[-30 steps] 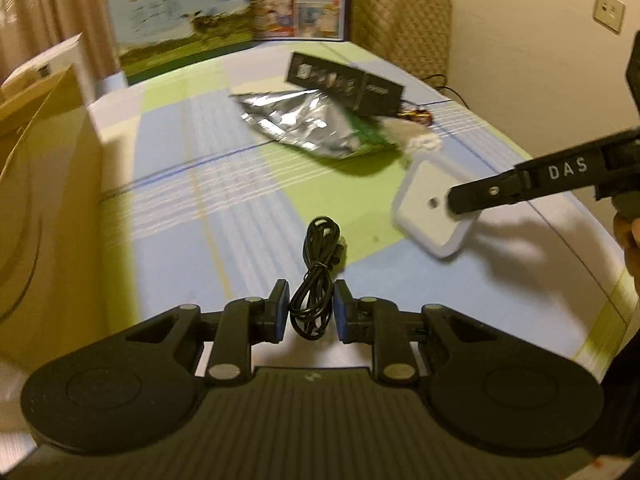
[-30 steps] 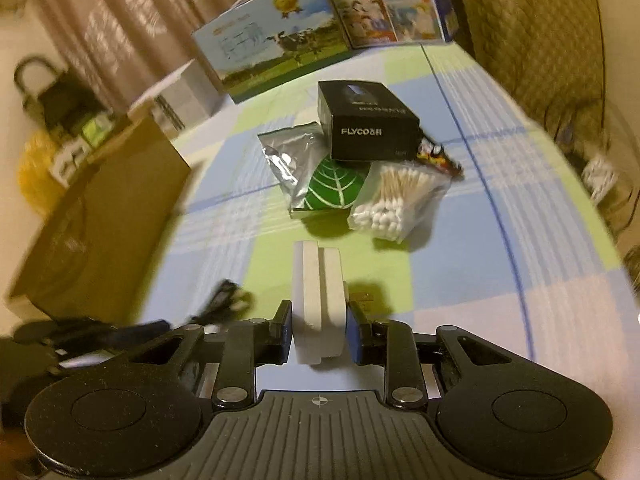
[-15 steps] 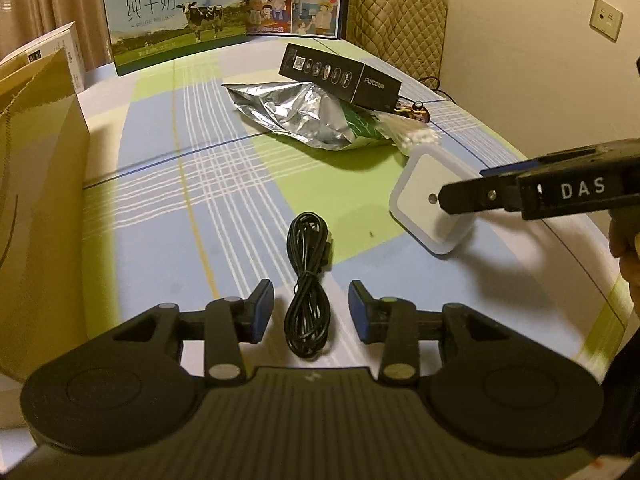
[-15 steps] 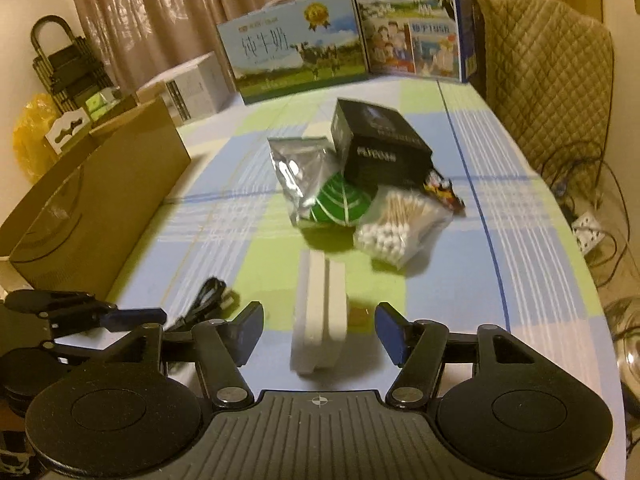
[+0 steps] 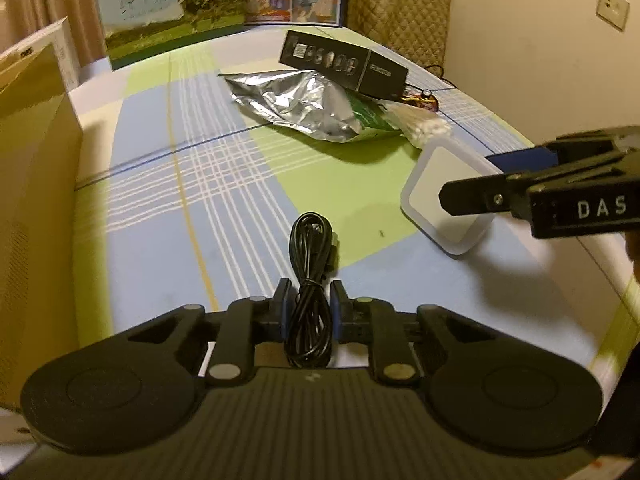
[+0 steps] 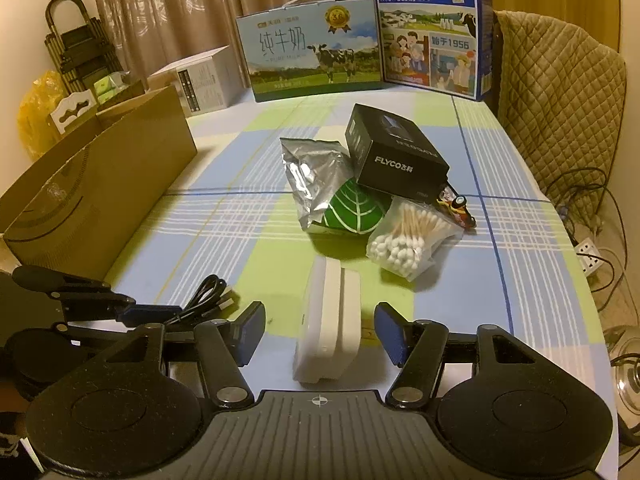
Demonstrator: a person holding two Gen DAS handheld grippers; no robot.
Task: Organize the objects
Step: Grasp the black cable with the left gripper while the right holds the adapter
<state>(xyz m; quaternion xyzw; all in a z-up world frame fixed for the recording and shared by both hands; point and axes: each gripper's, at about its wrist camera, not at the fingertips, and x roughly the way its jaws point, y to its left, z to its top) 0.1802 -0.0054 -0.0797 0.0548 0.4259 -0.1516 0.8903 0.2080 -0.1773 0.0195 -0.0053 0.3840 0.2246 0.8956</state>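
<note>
Left gripper [image 5: 308,306]: jaws narrow, pads pressed against both sides of the coiled black cable [image 5: 311,292], which lies on the checked tablecloth [image 5: 168,184]. Whether the cable is lifted clear of the cloth is hard to tell.

Right gripper [image 6: 320,330]: jaws wide, pads apart from the white box [image 6: 328,320] standing on edge between them.

Beyond: foil bag [image 6: 312,176], black carton [image 6: 394,156] partly resting on it, cotton swabs [image 6: 408,236] just beside. Cardboard box [image 6: 92,188] at the left table edge.

white charger [image 6: 328,320] standing between parted jaws, checked tablecloth [image 6: 520,248]
</note>
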